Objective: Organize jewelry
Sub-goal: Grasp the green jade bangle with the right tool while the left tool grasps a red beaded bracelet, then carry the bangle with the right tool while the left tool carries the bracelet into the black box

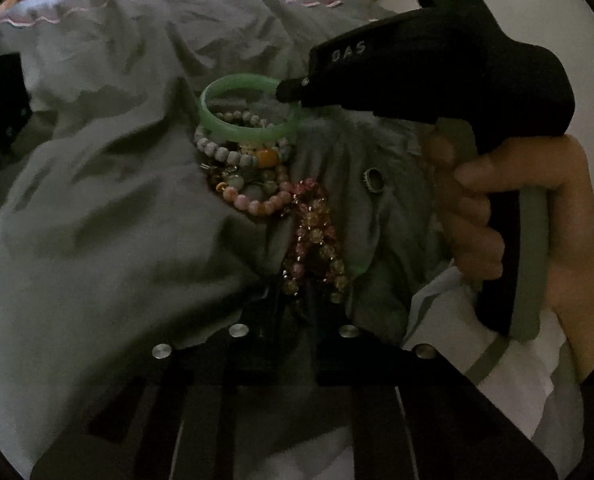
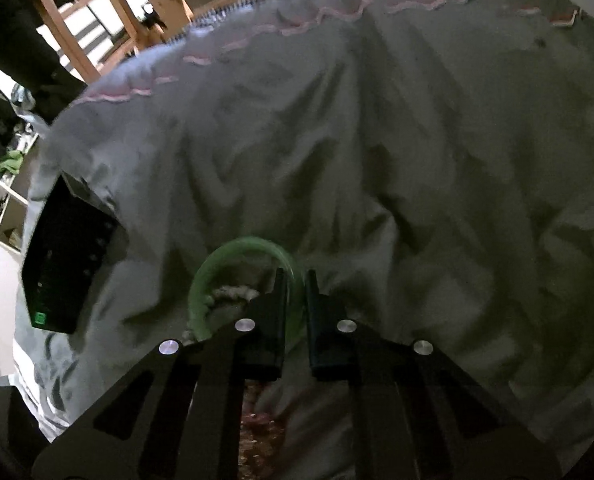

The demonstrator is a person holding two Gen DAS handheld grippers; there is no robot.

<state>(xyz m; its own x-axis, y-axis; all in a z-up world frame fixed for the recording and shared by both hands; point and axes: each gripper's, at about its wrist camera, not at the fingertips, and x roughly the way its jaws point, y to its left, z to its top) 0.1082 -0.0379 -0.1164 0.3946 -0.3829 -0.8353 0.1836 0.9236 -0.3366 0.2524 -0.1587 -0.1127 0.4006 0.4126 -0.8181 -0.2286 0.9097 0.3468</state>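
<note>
Surface: a rumpled grey bedcover [image 2: 377, 140] fills both views, folds everywhere, with a pink wavy trim [image 2: 317, 20] running along its far edge.

Room: dim light; a wooden frame [image 2: 109, 12] stands behind the bed, and a black box [image 2: 69, 260] with a small green mark lies on the cover at the left of the right wrist view.

Jewelry pile: right in the middle of the left wrist view, heaped on the cover. A green bangle [image 1: 249, 110] is tipped up at the far end, a white bead bracelet [image 1: 225, 150] just under it, a pink bead bracelet [image 1: 257, 200] next, then a pink and yellow bead strand [image 1: 317, 240] trailing toward the camera.

Ring: a small dark ring [image 1: 373, 180] sits alone on the cover, just to the right of the pile.

Right gripper [image 2: 296, 280]: narrow gap between the fingers, and they straddle the bangle's rim, one finger inside the hoop and one outside. Whether the pads press the rim, I cannot tell through the blur. In the left wrist view the person's hand [image 1: 537, 220] wraps its handle.

Left gripper [image 1: 293, 312]: low over the near end of the bead strand, fingers close together; dark there, so I cannot tell if they hold a bead.
</note>
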